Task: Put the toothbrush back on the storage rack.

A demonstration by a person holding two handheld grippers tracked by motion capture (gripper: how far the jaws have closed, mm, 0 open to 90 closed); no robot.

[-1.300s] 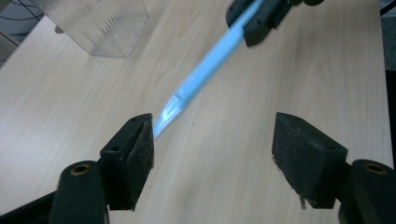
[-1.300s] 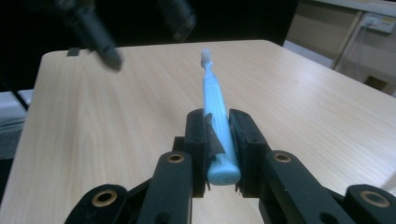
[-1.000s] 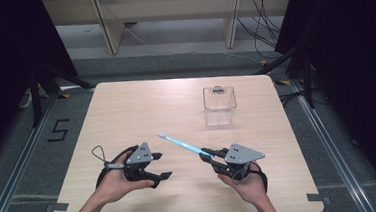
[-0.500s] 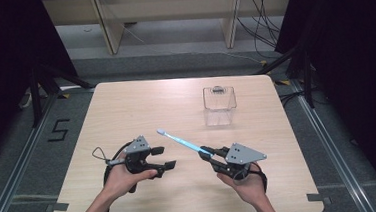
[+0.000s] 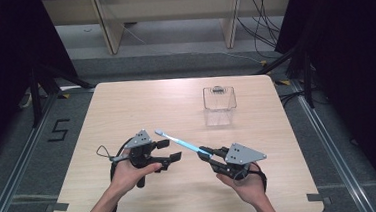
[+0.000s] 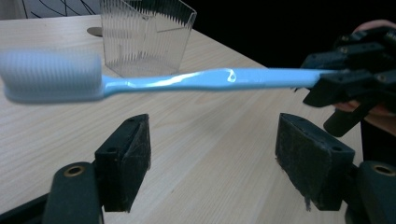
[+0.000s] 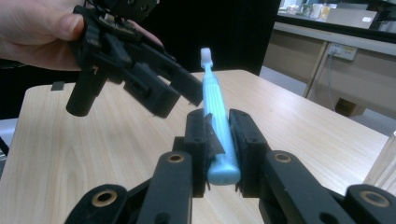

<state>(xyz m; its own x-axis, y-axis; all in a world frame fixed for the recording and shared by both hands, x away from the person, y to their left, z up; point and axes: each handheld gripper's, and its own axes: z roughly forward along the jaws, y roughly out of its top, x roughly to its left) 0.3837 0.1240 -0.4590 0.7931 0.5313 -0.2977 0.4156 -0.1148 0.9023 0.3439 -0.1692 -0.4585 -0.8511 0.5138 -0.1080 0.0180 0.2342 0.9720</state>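
- Right gripper (image 5: 205, 152) clamps the toothbrush (image 5: 178, 142) by its handle end, above the table (image 5: 126, 105).
- Left gripper (image 5: 171, 150) gapes wide, empty, beside the bristles; closing off-centre could knock the toothbrush loose, well short of the cup (image 5: 219, 105).

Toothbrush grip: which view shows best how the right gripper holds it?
The right gripper view: the right gripper clamps the toothbrush handle end between both pads. The left gripper view shows its bristle head and handle side-on; the high view shows it small, above the table.

Blue toothbrush (image 6: 205, 79) crosses above open jaws.
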